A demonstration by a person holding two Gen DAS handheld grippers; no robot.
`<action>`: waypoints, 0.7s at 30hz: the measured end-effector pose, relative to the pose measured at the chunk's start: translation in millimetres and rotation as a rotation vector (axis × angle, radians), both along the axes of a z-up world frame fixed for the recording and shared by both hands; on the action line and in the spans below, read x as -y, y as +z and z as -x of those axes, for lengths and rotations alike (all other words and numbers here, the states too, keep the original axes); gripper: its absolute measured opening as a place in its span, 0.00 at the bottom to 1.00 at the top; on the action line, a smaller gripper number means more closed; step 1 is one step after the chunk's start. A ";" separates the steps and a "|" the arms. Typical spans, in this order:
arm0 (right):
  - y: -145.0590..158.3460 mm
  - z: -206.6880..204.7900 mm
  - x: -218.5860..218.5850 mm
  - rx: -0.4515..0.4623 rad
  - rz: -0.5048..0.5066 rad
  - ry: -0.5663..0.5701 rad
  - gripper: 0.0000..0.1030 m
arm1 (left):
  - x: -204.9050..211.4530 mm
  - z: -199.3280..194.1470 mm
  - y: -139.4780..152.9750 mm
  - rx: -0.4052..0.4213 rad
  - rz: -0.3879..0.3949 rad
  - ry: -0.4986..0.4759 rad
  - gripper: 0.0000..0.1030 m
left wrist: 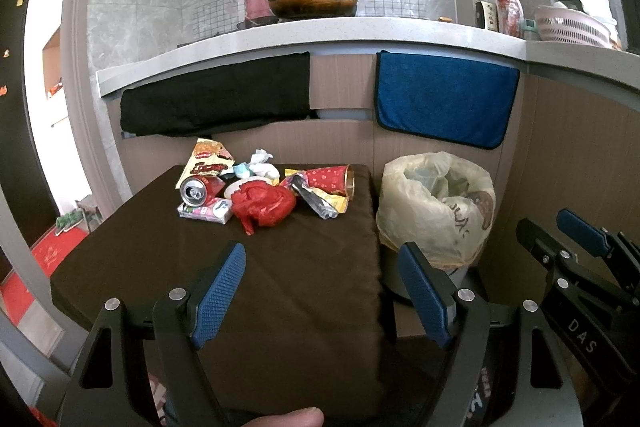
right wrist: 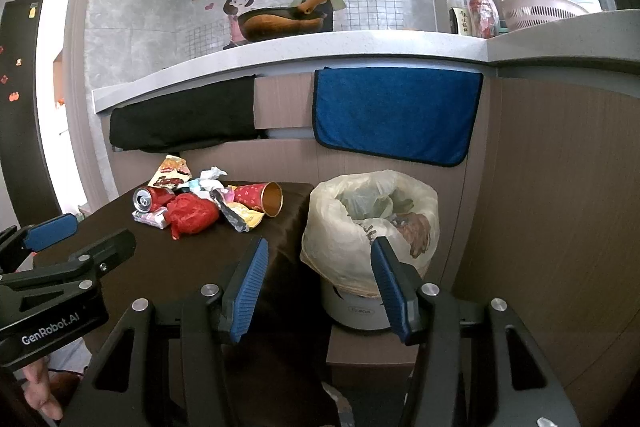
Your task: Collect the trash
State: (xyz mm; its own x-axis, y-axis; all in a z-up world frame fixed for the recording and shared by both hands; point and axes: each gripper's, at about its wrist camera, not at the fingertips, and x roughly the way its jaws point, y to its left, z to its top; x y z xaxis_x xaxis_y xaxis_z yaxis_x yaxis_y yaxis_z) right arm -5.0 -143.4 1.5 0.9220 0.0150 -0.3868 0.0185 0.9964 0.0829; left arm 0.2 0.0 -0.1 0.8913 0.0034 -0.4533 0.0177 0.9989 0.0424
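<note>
A brown-covered worktop (left wrist: 224, 267) fills the foreground, its far edge butting against wood-panelled cabinets beneath a pale kitchen counter. Beside the worktop's right edge, down on the floor, stands a bin (right wrist: 356, 307) lined with a translucent plastic bag (left wrist: 436, 203) whose mouth gapes open. The left tongs (left wrist: 322, 291) hover above the worktop's near right part, their blue pads spread wide apart and holding nothing; the right tongs (right wrist: 318, 287) hang over the gap between the worktop's right edge and the bin, likewise parted and empty. The trash lies heaped along the far edge of the worktop: a crumpled red plastic bag (left wrist: 264, 205) at the front of the pile, a red patterned paper cup (left wrist: 332, 179) tipped on its side toward the far right corner, a crushed red can (left wrist: 196, 190) on the left with its top facing the camera, snack wrappers (left wrist: 210, 159) propped behind it, a silvery wrapper (left wrist: 316, 201) beside the cup, and crumpled white tissue (left wrist: 262, 163) at the back.
</note>
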 end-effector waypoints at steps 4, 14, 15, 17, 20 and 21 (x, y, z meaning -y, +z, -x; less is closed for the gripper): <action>0.4 0.1 0.8 -0.001 0.000 0.002 0.50 | 0.1 0.1 0.1 0.000 -0.001 0.000 0.77; 1.4 0.0 0.2 0.001 0.003 -0.006 0.50 | 0.1 0.0 0.1 -0.001 -0.001 -0.001 0.77; 1.6 0.3 0.6 0.002 0.002 -0.006 0.50 | 0.1 0.0 0.1 -0.001 -0.001 -0.001 0.77; 1.6 0.5 0.3 0.002 0.002 -0.006 0.50 | 0.1 -0.2 -0.1 -0.002 -0.001 -0.002 0.77; 1.5 0.7 0.1 0.003 0.002 -0.007 0.50 | -0.1 0.0 0.1 -0.003 -0.001 -0.001 0.77; 1.4 0.4 0.5 0.003 0.002 -0.008 0.50 | -0.3 0.2 0.2 -0.003 -0.001 0.000 0.77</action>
